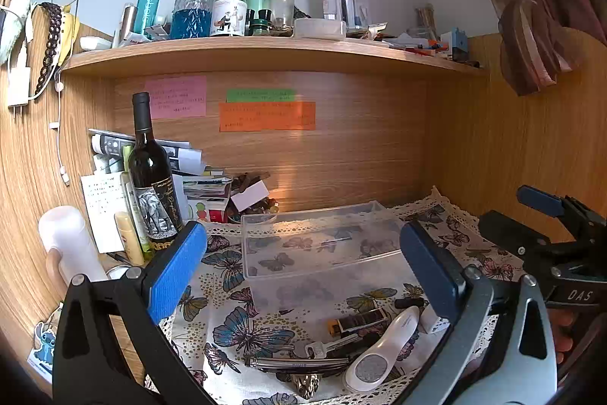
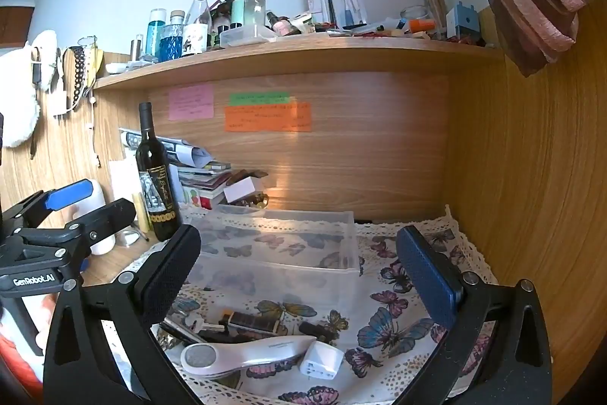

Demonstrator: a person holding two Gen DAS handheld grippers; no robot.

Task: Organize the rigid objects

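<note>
A clear plastic box (image 1: 318,238) (image 2: 280,245) stands empty on the butterfly cloth. In front of it lie small rigid items: a white foot file (image 1: 383,352) (image 2: 242,353), a white plug adapter (image 2: 321,359) (image 1: 434,323), a dark lighter-like case (image 1: 360,320) (image 2: 252,322), keys (image 1: 322,348) and a metal hair clip (image 1: 296,363). My left gripper (image 1: 303,272) is open and empty above the items. My right gripper (image 2: 299,272) is open and empty, to the right of the left one.
A wine bottle (image 1: 151,177) (image 2: 155,177), a white bottle (image 1: 68,241) and stacked papers (image 1: 197,177) stand at the left back. A crowded shelf (image 1: 265,52) hangs above. Wooden walls close the back and right. The cloth (image 2: 398,321) covers the desk.
</note>
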